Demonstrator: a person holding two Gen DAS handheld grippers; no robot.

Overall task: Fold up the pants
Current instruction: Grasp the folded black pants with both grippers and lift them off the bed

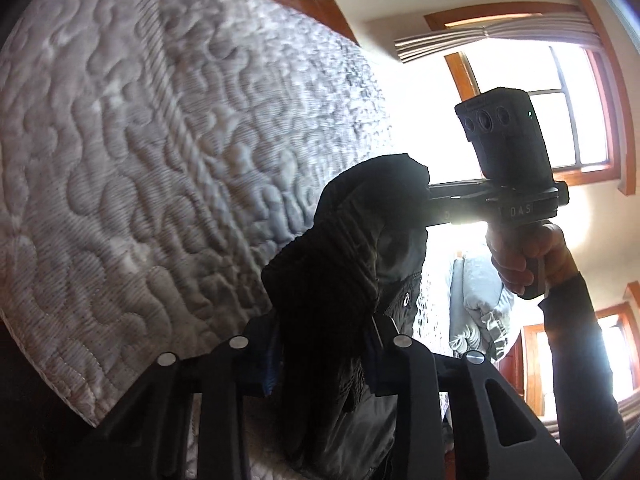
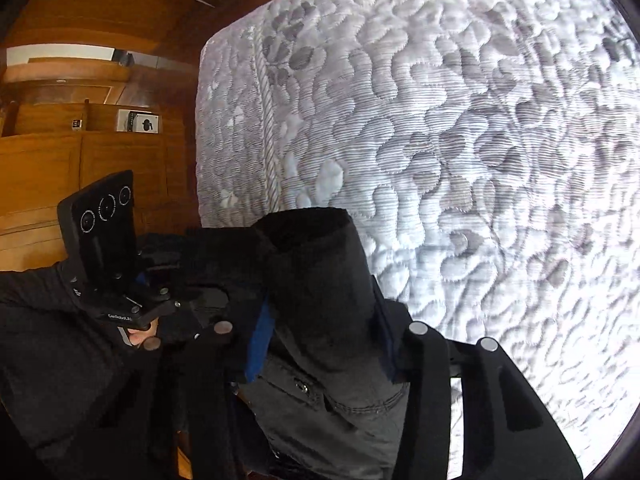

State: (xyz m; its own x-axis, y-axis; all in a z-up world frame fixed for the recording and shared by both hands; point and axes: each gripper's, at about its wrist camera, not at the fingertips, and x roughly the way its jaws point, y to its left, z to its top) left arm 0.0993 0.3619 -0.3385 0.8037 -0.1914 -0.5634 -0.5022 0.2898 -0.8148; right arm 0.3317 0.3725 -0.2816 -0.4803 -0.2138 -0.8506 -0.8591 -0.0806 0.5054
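Left wrist: left gripper [image 1: 320, 360] fingers clenched on the dark pants [image 1: 344, 240], bunched above the mattress [image 1: 140, 140]; only here the window [image 1: 560, 120].
Right wrist: right gripper [image 2: 320, 344] grasping the waistband, snap visible.
Step looks like pickup; next, spread it flat on the mattress.

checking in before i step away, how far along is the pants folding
Early. Done: both grippers have taken hold of the dark pants, the left gripper and right gripper each pinching bunched waistband fabric. In hand: the pants hang gathered above the quilted mattress. Left: laying them flat and every fold; no crease shows yet.
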